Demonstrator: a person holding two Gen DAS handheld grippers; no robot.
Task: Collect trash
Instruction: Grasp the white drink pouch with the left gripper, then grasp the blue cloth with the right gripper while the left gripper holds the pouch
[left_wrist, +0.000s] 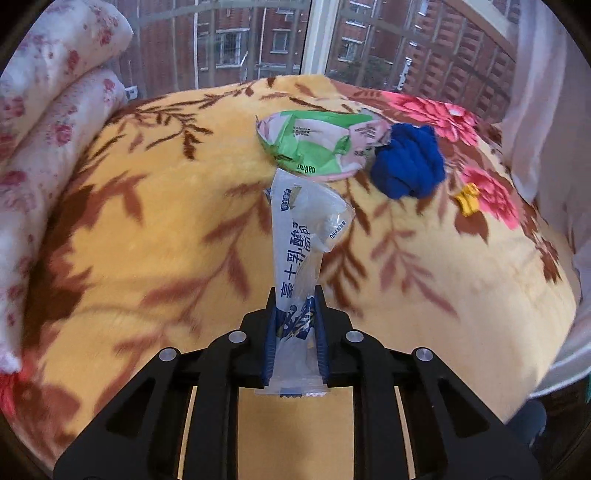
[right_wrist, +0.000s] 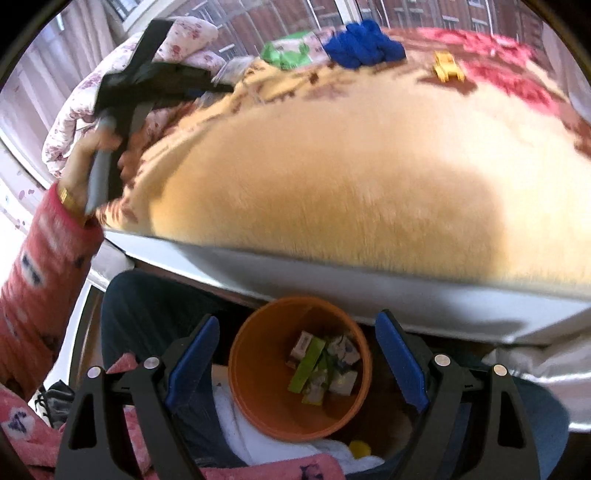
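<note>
My left gripper (left_wrist: 295, 295) is shut on a clear and white plastic wrapper (left_wrist: 299, 236) with blue print, held up above the bed. Behind it a green and pink snack bag (left_wrist: 314, 147) lies on the yellow blanket (left_wrist: 147, 229). My right gripper (right_wrist: 297, 332) is open and empty above an orange bin (right_wrist: 258, 387) on the floor, which holds several pieces of trash (right_wrist: 325, 365). In the right wrist view the left gripper (right_wrist: 218, 86) reaches over the bed, and the green bag (right_wrist: 288, 50) lies at the far side.
A blue bundled cloth (left_wrist: 406, 162) and a small yellow toy (left_wrist: 467, 199) lie on the blanket near the green bag. A rolled flowered quilt (left_wrist: 55, 110) lies along the left. A window is behind the bed. The bed's white edge (right_wrist: 369, 280) runs above the bin.
</note>
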